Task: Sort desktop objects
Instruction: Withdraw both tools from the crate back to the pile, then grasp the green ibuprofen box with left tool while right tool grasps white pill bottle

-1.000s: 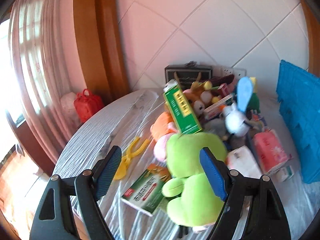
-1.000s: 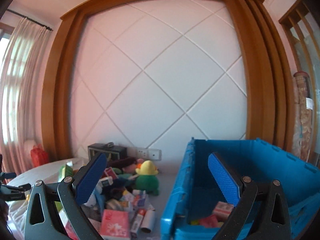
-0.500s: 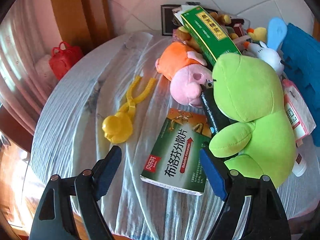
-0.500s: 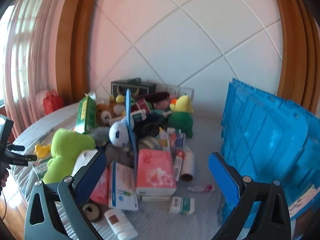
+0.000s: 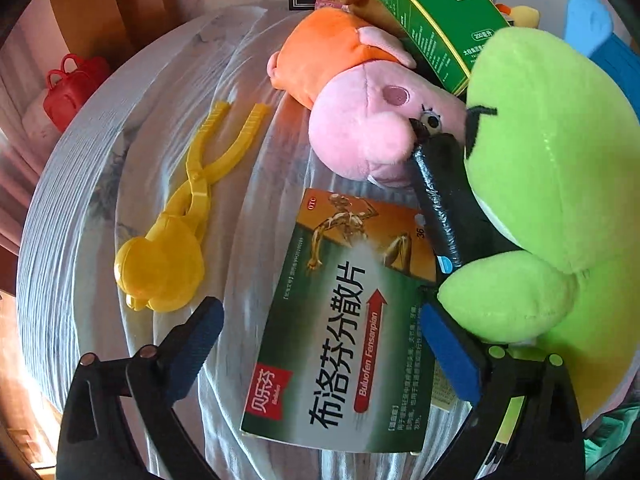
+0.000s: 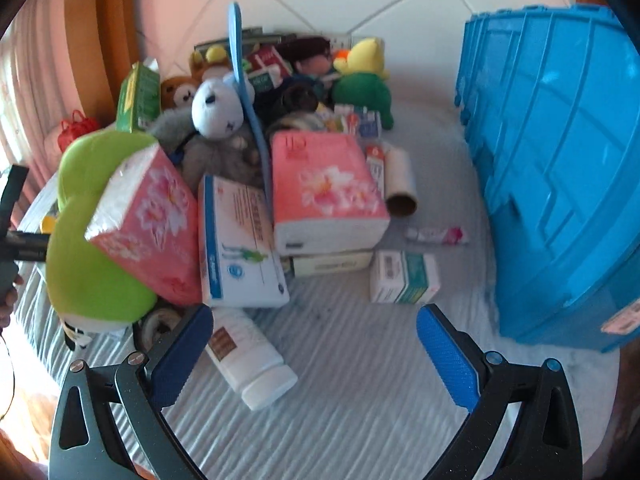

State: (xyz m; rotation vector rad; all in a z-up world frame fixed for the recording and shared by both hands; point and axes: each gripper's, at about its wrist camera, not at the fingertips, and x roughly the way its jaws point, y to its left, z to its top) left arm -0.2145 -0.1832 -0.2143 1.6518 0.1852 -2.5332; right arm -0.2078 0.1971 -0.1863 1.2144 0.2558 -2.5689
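Note:
My left gripper (image 5: 320,344) is open, low over a green ibuprofen medicine box (image 5: 344,320) that lies flat between its fingers. A lime-green frog plush (image 5: 552,184) presses against its right finger (image 5: 448,352). A pink and orange pig plush (image 5: 360,108) and a black tube (image 5: 436,196) lie just beyond. My right gripper (image 6: 312,356) is open and empty above a white bottle (image 6: 248,360) at the front of the heap. Pink tissue packs (image 6: 324,188), a white and blue box (image 6: 236,244) and a small medicine box (image 6: 404,276) lie ahead.
A blue plastic crate (image 6: 560,160) stands at the right. A yellow duck-shaped clamp (image 5: 180,232) lies left of the green box on the white cloth (image 5: 100,184). A tall green carton (image 5: 424,12) leans over the plush toys. The table edge falls away at the left.
Both grippers have tilted down and moved in close to the heap. The left one now straddles the green medicine box; the right one has swung from the crate to the table.

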